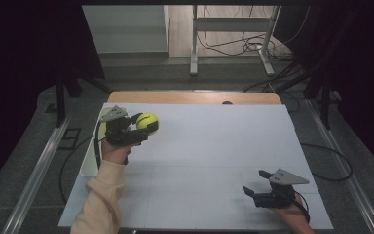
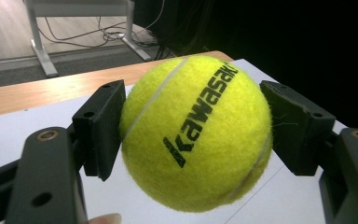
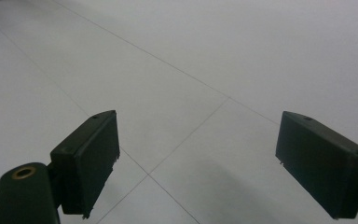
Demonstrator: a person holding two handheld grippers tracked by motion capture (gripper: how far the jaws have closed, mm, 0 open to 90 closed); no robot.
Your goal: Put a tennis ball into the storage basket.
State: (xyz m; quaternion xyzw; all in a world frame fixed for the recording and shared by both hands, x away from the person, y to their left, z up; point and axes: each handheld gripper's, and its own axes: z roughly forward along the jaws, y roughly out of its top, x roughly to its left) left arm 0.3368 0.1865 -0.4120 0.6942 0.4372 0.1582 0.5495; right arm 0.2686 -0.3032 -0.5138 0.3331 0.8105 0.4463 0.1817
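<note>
Yellow tennis ball (image 2: 196, 133) pinched between pads of left tool (image 1: 136, 127), lifted off white desk (image 1: 209, 146), just beside white bin (image 1: 88, 163). Right tool (image 1: 256, 190) wide, empty, well apart from bin. Risk: fuzzy round ball squirting out if grip slackens, rolling away.

High view: dim overall, deep black at left and right edges; white bench (image 1: 209, 161) evenly lit from above, far floor brighter. Soft, slightly grainy, no glare. Left gripper view: tennis ball (image 2: 196, 133) sharp and brightly lit, background soft, right side black. Right gripper view: flat grey light, faint shadow between jaws, slight blur.
</note>
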